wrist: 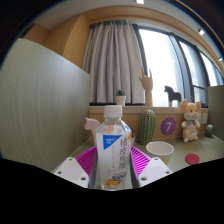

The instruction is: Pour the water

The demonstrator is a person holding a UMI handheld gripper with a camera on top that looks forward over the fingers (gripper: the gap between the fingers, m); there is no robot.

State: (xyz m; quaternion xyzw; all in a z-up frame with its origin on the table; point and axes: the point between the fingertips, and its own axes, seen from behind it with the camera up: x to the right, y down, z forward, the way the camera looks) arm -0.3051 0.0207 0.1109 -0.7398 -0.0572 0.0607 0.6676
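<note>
gripper [112,172] fingers seemingly clamp the clear ribbed plastic bottle [114,148], round pink-rimmed cup [160,150] just beyond.

Grey curtains [112,62] hang beside tall bright windows [170,62] — daylight pours in; a pale partition [40,105] stands left, a wooden ceiling [90,12] with spotlights above.
</note>
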